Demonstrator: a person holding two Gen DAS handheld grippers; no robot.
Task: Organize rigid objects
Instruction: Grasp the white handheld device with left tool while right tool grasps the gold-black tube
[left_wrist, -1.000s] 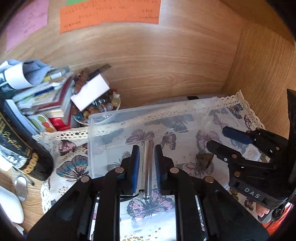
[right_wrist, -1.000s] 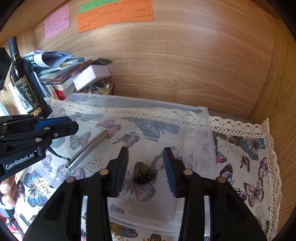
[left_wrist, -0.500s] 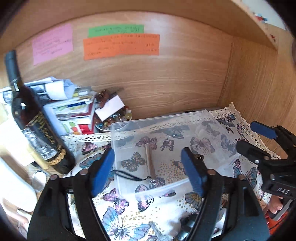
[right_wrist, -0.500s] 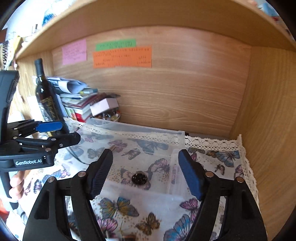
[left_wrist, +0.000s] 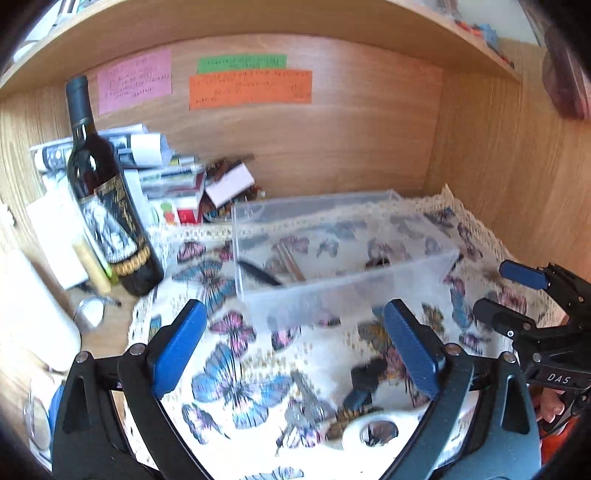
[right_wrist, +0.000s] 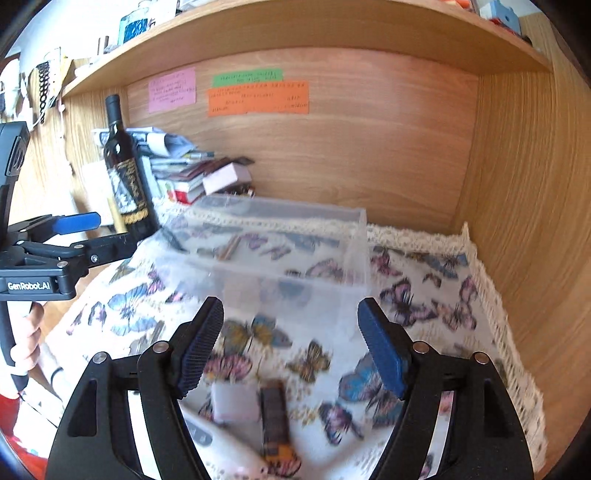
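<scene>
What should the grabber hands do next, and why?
Probably the right gripper should dip toward the dark bar-shaped thing on the butterfly cloth just below it. Both grippers are open and empty, the left gripper too, while the clear bin behind already holds a few items. The picture is blurry, so what that thing is stays unclear.

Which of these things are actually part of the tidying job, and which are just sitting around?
Part of the job:
clear plastic box
metal rod inside it
small dark object inside it
loose items on the butterfly cloth

Just lying about:
wine bottle
paper stack
sticky notes
</scene>
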